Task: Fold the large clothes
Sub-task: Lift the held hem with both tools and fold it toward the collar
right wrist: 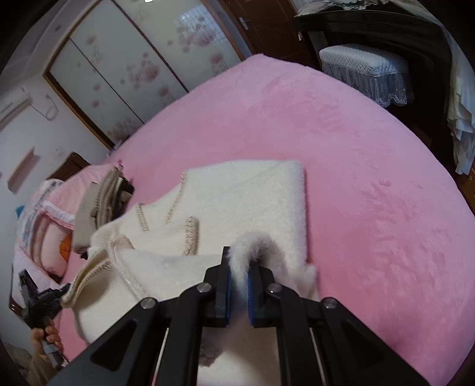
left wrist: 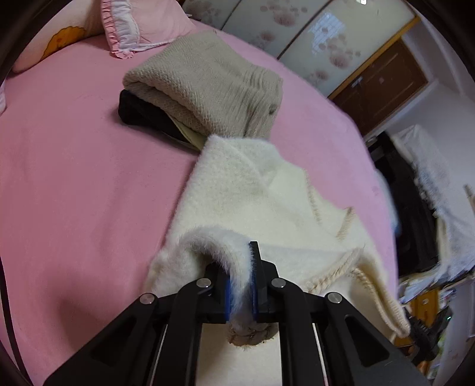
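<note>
Both grippers [left wrist: 241, 285] [right wrist: 239, 292] pinch cream sweater [left wrist: 252, 190] edges — lifted.

Pink bed [right wrist: 371, 207], cream sweater [right wrist: 246, 202], folded clothes [left wrist: 207, 86], pillows [left wrist: 130, 23]

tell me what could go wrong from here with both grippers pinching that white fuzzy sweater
1. The left gripper and right gripper each pinch only a thin fuzzy edge of the cream sweater; a pull could let it slip free.
2. The sweater's far end lies against the folded beige knit on the pile; carrying it forward could knock that pile.
3. Uneven lifting could skew the fold on the pink bed.
</note>
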Available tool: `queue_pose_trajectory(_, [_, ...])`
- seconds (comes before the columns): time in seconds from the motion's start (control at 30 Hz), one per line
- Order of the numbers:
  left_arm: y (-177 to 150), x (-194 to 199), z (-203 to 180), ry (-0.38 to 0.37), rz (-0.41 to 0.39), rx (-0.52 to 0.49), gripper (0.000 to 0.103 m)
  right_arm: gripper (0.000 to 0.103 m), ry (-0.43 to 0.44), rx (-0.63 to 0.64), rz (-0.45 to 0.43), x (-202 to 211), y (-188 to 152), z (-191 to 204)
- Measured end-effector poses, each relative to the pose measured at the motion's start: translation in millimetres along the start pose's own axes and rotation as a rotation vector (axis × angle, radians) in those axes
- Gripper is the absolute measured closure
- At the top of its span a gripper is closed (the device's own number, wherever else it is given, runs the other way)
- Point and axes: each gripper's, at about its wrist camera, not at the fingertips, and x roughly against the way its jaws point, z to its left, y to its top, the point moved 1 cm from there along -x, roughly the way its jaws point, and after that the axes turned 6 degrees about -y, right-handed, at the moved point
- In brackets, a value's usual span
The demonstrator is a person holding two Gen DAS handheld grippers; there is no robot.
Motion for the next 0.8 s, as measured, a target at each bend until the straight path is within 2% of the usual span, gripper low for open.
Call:
queue_pose_trajectory(0.1, [6.8,-19.8,0.6,0.043,0.016,-0.006,0.096,0.096,-0.05,0.022,0.017,-23.9,6.3,6.0])
queue_pose_trajectory(0.27, [27.1,-32.2,-2.2,0.033,0.005,0.025,0.096,0.096,-0.028,-0.029,0.029,-38.5,24.0,1.6])
queue_pose_trajectory(0.53, [72.8,-54.4,-31.2,0.066,-0.039,0.073,0.096,0.096,-0.017,-0.112,0.053,-67.5,73.6,4.5])
queue_pose_trajectory(0.63, [85.7,-69.7,-29.9,0.088,-0.038,0.123,0.096,0.096,-0.02,-0.16,0.093,-90.4,90.9,0.8])
queue_pose_trajectory(0.8, [94.6,-93.6,-22.9,0.116,-0.039,0.171,0.096,0.096,-0.026,-0.236,0.162,-125.2,101.1,-7.8])
